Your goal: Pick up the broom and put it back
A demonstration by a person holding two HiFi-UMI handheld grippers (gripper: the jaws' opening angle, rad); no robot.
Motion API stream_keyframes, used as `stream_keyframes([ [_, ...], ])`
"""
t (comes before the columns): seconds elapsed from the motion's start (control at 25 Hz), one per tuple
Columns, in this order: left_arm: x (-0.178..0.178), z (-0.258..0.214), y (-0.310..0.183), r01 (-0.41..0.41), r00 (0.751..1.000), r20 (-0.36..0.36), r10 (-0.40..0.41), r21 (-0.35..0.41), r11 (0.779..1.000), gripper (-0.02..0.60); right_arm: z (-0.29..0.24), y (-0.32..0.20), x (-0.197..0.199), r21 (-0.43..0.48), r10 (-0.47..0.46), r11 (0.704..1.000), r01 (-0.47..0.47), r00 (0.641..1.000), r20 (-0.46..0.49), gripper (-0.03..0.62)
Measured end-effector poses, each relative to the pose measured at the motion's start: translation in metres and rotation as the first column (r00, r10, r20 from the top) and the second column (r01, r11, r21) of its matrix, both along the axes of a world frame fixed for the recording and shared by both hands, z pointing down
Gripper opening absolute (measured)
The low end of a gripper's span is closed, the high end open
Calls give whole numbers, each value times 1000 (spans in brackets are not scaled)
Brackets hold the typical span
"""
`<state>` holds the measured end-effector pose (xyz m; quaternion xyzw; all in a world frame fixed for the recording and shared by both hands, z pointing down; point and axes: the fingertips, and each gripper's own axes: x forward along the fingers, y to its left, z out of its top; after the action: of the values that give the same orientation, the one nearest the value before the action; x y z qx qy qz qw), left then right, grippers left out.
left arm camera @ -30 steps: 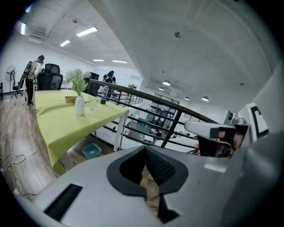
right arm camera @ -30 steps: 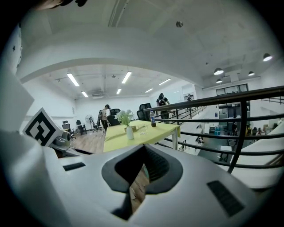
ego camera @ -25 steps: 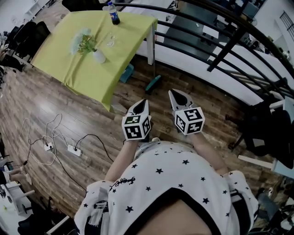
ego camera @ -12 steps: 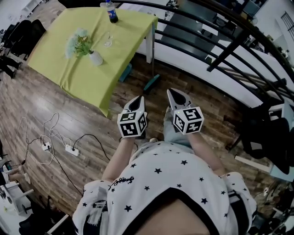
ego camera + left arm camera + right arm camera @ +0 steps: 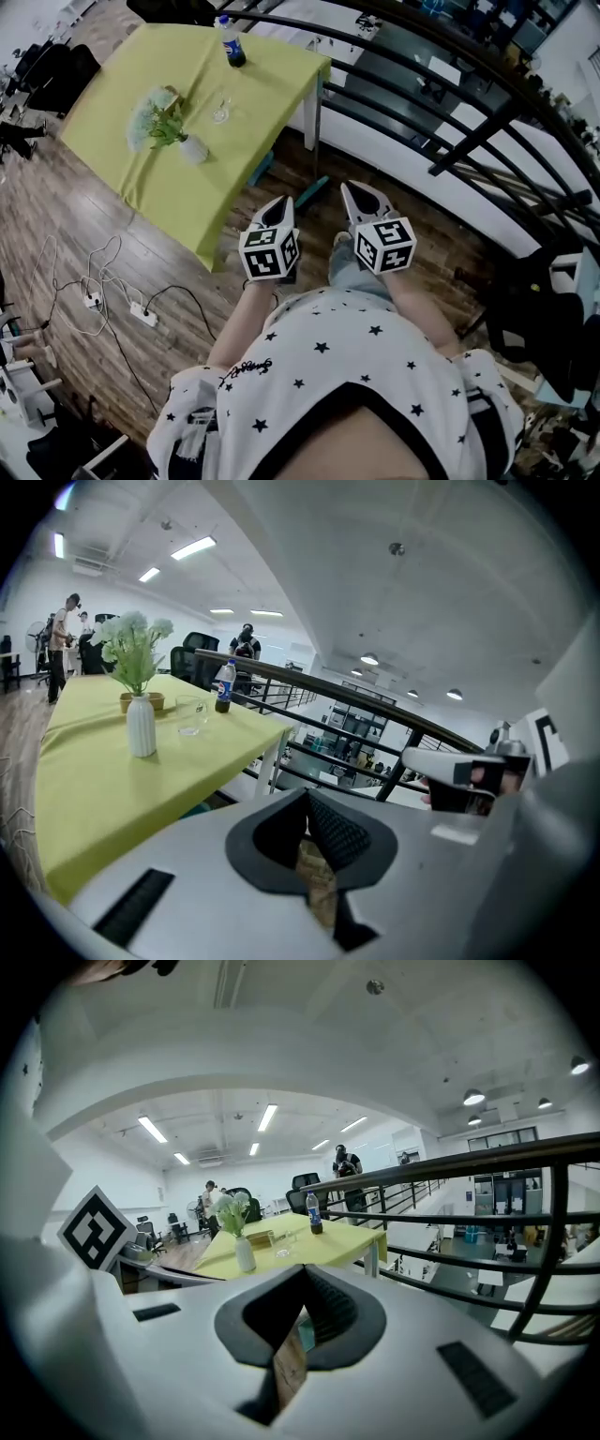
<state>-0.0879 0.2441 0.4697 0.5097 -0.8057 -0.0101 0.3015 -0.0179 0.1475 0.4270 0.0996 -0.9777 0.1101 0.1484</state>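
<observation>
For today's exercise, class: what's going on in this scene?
A person holds a gripper in each hand, the left gripper and the right gripper, out in front, fingers shut with nothing in them. Ahead, what looks like the teal broom sits on the wooden floor beside a leg of the yellow-clothed table. It is not yet picked up.

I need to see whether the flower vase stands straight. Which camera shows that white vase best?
The left gripper view: the vase stands upright on the yellow-green tablecloth, side-on and large. The head view shows the vase small, from steeply above; the right gripper view shows it small and farther off.
</observation>
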Motion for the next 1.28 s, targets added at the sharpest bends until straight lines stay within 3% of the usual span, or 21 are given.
stream_keyframes([
  [0.72,-90,-3,-144,112,994,10,-112,-3,994,12,3,-141,-97,2,-154,988,154,988,-26,-6],
  [1.28,-126,19,-224,164,986,10,-164,-31,986,12,19,-222,-125,-18,-200,980,200,980,-17,-6],
])
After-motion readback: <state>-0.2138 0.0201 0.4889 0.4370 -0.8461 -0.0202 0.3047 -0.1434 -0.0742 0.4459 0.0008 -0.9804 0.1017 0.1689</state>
